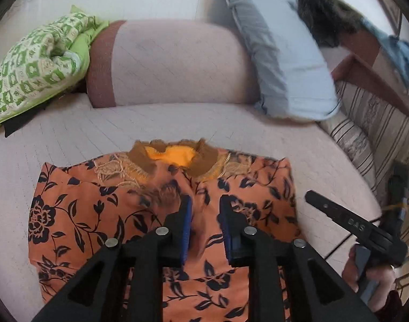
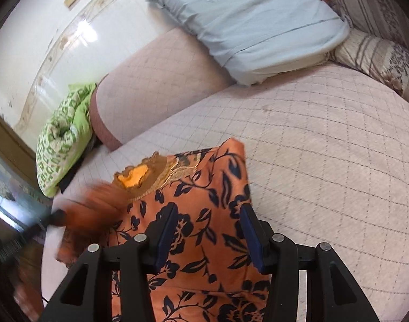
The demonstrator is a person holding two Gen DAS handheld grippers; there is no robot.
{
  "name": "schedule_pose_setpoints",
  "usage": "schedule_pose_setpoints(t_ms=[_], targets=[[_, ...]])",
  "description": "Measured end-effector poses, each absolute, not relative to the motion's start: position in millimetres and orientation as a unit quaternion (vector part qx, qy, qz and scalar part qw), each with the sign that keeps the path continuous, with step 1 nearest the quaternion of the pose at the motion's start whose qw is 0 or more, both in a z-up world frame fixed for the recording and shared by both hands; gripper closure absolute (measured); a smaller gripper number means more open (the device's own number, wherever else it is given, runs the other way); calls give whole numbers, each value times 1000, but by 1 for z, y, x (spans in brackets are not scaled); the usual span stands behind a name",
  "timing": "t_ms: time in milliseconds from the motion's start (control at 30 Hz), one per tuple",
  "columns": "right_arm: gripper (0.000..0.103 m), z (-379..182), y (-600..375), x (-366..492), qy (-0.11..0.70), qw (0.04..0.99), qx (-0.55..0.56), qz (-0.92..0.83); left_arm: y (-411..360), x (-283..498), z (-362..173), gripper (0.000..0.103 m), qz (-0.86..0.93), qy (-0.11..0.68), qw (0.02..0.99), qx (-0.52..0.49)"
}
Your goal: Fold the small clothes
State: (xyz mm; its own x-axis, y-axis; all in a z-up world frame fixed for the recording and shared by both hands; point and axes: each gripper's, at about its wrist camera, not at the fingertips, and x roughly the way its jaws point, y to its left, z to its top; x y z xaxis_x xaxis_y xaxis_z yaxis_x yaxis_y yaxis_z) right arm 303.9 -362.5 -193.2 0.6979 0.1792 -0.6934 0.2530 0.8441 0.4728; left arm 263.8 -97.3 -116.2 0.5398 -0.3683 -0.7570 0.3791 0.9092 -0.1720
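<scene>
The orange flowered top [image 1: 161,214] lies flat on the bed [image 1: 70,145], under both sets of jaws. The left gripper [image 1: 204,225] is slightly open and empty; the right gripper [image 2: 208,234] is half open and empty. A side fold looks done; next, grip the hem nearest the jaws and fold toward the collar.

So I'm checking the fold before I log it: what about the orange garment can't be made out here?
- Floral garment, left wrist view: hem cut off by the bottom edge, middle hidden behind the left gripper.
- Right wrist view: its left side is motion-blurred, so that fold is unreadable.
- Right gripper, right wrist view: it covers the cloth beneath; contact unclear.
</scene>
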Motion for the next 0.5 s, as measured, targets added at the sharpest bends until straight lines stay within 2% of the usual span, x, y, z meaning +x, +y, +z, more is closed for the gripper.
schedule_pose_setpoints(t_ms=[33,67,100,133,300,500], targets=[[52,-194,-369,304,388,873,295,-13,-87,259,-107,58,-210,415,885,-12],[51,-196,-371,305,387,870,306,-7,-71,255,-97,46,-198,397,895,-38],[49,-197,-374,306,387,865,320,5,-59,247,-91,28,-188,385,902,-55],[49,-198,-375,307,387,859,334,19,-37,243,-80,25,-162,365,913,-82],[39,-198,-351,318,393,841,357,107,40,232,-82,25,-25,372,920,-123],[37,-183,-267,330,411,873,218,142,104,244,-147,25,103,455,873,-143]])
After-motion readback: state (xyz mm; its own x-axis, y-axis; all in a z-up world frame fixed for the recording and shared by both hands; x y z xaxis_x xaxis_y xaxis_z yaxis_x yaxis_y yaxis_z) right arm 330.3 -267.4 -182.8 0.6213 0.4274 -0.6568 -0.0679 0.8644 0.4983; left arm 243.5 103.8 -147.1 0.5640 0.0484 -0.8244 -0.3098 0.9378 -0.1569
